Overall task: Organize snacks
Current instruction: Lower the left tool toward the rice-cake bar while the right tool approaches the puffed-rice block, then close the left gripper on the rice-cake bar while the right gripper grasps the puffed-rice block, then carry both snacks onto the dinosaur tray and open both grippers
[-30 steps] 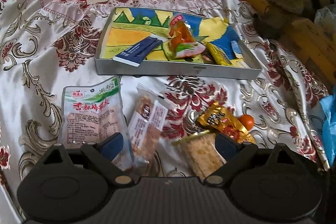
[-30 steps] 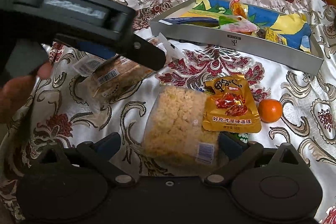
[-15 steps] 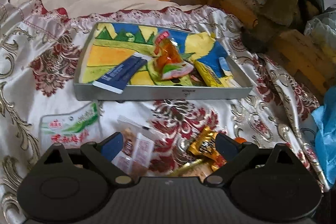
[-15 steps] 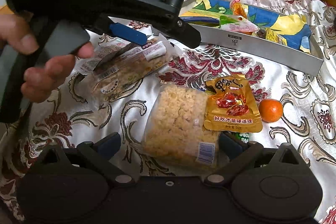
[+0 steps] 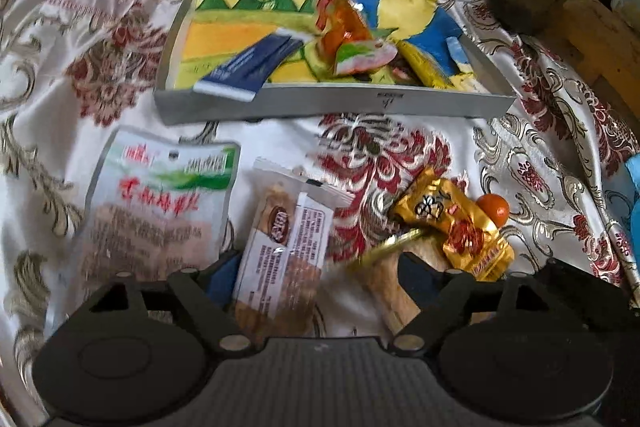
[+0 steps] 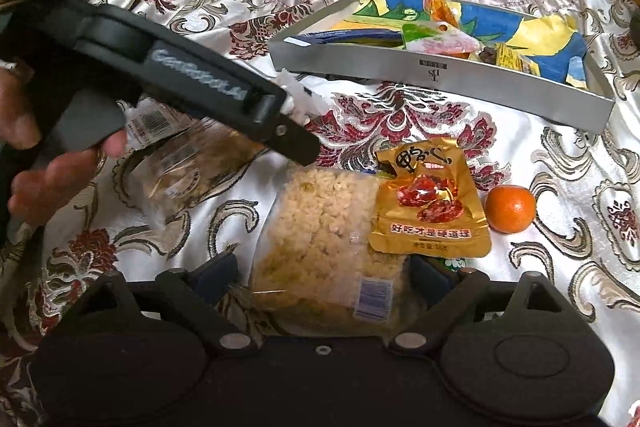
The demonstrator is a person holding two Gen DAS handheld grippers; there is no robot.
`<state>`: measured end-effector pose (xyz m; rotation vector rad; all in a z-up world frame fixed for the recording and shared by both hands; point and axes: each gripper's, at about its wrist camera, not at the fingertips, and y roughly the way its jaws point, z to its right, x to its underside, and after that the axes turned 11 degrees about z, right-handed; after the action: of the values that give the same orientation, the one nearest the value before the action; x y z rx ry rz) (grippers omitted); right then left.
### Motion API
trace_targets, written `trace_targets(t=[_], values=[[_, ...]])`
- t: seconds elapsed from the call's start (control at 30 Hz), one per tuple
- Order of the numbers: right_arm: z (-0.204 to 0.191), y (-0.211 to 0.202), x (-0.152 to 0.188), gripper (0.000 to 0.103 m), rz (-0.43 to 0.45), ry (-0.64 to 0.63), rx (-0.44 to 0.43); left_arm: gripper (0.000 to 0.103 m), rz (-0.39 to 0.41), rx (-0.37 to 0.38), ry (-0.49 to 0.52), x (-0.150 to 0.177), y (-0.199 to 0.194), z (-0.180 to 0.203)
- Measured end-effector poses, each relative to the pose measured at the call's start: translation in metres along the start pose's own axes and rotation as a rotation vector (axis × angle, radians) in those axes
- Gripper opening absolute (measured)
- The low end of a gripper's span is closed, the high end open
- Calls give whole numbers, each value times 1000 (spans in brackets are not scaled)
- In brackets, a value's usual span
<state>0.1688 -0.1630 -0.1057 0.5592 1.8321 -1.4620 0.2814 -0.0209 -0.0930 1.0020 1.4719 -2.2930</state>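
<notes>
The sorting looks partly done: the grey tray (image 5: 332,103) at twelve o'clock on the bed (image 5: 48,75) already holds a dark blue packet (image 5: 248,67), an orange-wrapped sweet (image 5: 344,27), a pink and green pouch (image 5: 364,57) and a yellow bar (image 5: 422,71), while several snacks lie loose on the bedspread below it. Left to move, judging by how they lie, are the white and green pouch (image 5: 160,203) at nine o'clock, the clear biscuit pack (image 5: 280,251), the puffed-rice bag (image 6: 324,239), the gold foil packet (image 6: 430,203) resting partly on that bag, and the small orange (image 6: 511,209) at three o'clock just beside the foil. The left claw (image 5: 316,277) is spread wide, low over the biscuit pack, which lies between its fingers without being pinched. The right claw (image 6: 324,277) is likewise spread, with the puffed-rice bag lying between its fingers and not gripped. So roughly half the snacks appear to remain outside the tray, and the biscuit pack looks like the next one to go.
</notes>
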Motion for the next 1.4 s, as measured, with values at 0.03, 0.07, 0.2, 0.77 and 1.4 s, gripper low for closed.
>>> trace_targets(t=[0.03, 0.07, 0.2, 0.77, 1.4], values=[[-1, 1, 0, 93, -4, -3, -1, 77, -14, -11, -4, 1, 0, 0], [-1, 0, 1, 93, -2, -7, -2, 76, -27, -25, -8, 3, -1, 0], [-1, -2, 1, 93, 2, -7, -14, 74, -82, -89, -27, 11, -7, 3], [-5, -4, 1, 85, -32, -33, 31, 49, -165, -175, -44, 26, -15, 11], [-72, -57, 23, 76, 79, -514, 116, 39, 37, -180, -152, 34, -84, 23]])
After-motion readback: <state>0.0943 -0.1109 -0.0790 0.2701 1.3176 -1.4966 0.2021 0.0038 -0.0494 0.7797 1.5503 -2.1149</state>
